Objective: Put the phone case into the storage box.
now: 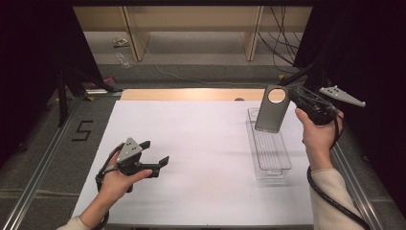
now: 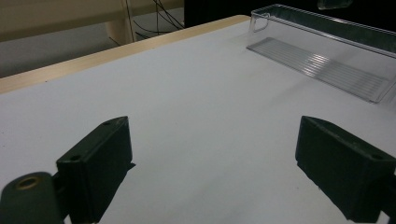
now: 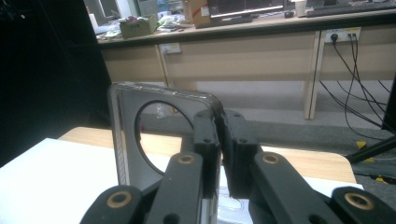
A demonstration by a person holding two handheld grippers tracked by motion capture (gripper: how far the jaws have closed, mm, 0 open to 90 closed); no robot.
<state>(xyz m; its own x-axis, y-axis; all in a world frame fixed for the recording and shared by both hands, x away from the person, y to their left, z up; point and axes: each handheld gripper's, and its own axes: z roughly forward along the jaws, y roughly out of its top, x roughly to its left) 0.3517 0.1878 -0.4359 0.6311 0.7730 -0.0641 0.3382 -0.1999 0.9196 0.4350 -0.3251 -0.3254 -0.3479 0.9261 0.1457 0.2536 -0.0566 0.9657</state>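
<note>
A dim lab room with pale wooden benches (image 1: 191,19) and dangling cables lies beyond a table (image 1: 191,143) covered by a white sheet, and everything below is placed by the clear plastic tray (image 1: 268,143) that lies on that sheet. The tray is long, narrow and ribbed on its floor, and it sits toward the table's right side, running from the far edge toward the person. Above the tray's far end, lifted off the table, hangs a grey phone case (image 1: 272,109) with a large round camera hole near its top; it stands roughly upright. The right gripper (image 1: 296,96), held in the person's right hand (image 1: 317,132) just right of the tray's far end, has its jaws clamped on the case's edge, as the right gripper view shows close up on the case (image 3: 140,135). Well to the left of the tray, low over the bare sheet, the left gripper (image 1: 154,153) rests in the left hand (image 1: 117,178) with its jaws spread wide and nothing between them.
</note>
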